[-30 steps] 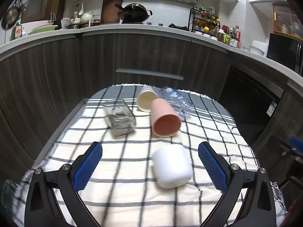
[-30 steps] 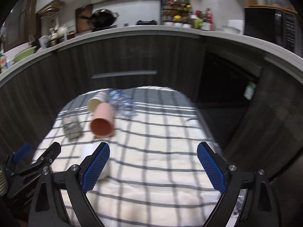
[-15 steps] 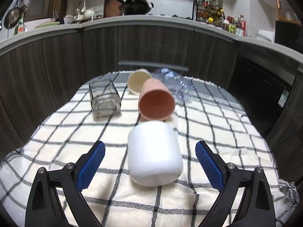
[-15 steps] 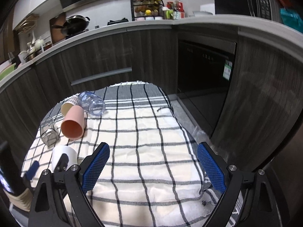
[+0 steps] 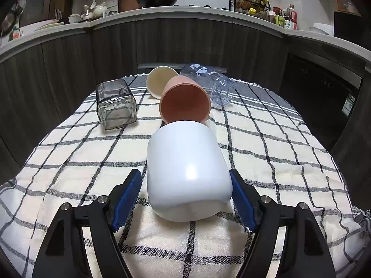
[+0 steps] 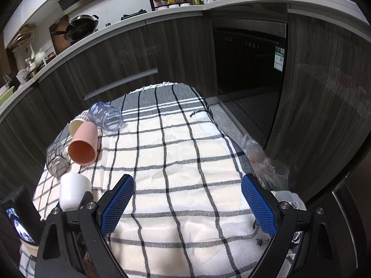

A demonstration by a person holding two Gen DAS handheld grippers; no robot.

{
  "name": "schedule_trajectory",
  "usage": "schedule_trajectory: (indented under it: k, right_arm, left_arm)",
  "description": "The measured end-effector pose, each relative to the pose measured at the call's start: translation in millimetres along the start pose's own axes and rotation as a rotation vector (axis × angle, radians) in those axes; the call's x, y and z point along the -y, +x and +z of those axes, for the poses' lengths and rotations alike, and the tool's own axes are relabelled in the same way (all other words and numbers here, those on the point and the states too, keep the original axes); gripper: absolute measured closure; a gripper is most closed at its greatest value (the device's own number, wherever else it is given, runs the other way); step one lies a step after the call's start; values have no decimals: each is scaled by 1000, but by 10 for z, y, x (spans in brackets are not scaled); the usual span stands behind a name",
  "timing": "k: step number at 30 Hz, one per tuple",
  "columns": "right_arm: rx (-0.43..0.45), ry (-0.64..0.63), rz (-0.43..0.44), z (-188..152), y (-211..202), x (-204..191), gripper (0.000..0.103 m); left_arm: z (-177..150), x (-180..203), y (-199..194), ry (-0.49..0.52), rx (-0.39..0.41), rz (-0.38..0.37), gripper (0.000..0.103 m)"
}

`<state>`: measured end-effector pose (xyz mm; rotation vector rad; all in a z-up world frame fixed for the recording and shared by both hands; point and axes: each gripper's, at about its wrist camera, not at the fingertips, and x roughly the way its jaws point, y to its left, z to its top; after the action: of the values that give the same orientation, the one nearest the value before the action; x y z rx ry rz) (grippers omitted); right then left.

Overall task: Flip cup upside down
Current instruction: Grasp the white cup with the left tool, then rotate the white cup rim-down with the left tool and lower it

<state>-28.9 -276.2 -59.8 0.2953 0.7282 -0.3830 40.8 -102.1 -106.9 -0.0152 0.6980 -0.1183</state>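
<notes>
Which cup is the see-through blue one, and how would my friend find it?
Start at the checked cloth over the table and look to its far end, near the dark cabinets. There a clear blue cup lies on its side beside a cream cup and a pink cup. It is the only bluish see-through one, with white shapes printed on it.

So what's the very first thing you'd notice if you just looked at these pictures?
The big white cup lying on its side on the checked tablecloth, right between the blue pads of the left hand-held gripper. Just behind it a pink cup lies tipped over with its open mouth facing the camera. The right hand-held gripper hangs wide open over bare cloth, holding nothing.
</notes>
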Motion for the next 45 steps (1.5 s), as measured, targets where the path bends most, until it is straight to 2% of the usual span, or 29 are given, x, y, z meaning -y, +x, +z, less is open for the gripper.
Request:
schedule_trajectory:
  k: [1,7,10,13,16,19,23,26,29,32,34,38,45]
  right_arm:
    - [-3,2,0,-4,9,0,9]
    - [-13,-3,2,-15,42,-11,9]
    - [-6,-7,1,-10,16,-13,9]
    - [-1,-17,12,18,-39,-70,9]
    - [-2,-33,30,58,-116,-186,9]
    - [-27,-23,62,139,-168,-271,9]
    - [-147,75,159,252,-122,-332,9]
    - [-223,140,211,286,-64,-377,9]
    - [-303,198,258,298,41,-445,9]
    - [-343,232,272,300,135,-485,9]
    - [-360,249,265,299,206,-496,9]
    - [-385,275,256,320,340,-476,9]
    - [-401,309,241,378,494,-432,9]
  left_arm:
    - [-5,9,6,3,-4,-5,34]
    - [31,-29,-10,-16,-19,-36,34]
    - [104,-24,-111,15,-19,-47,34]
    - [212,-40,-209,53,-59,-72,34]
    - [359,-56,-268,122,-159,-80,34]
    - [518,-99,-314,186,-300,-84,34]
    - [649,-185,-319,220,-551,-96,34]
    - [627,-240,-209,205,-792,-119,34]
    - [588,-252,-104,202,-952,-122,34]
    - [575,-254,45,202,-1046,-104,34]
    - [543,-243,156,205,-1105,-122,34]
    - [465,-212,359,194,-1173,-116,34]
    - [515,-140,514,225,-1169,-118,34]
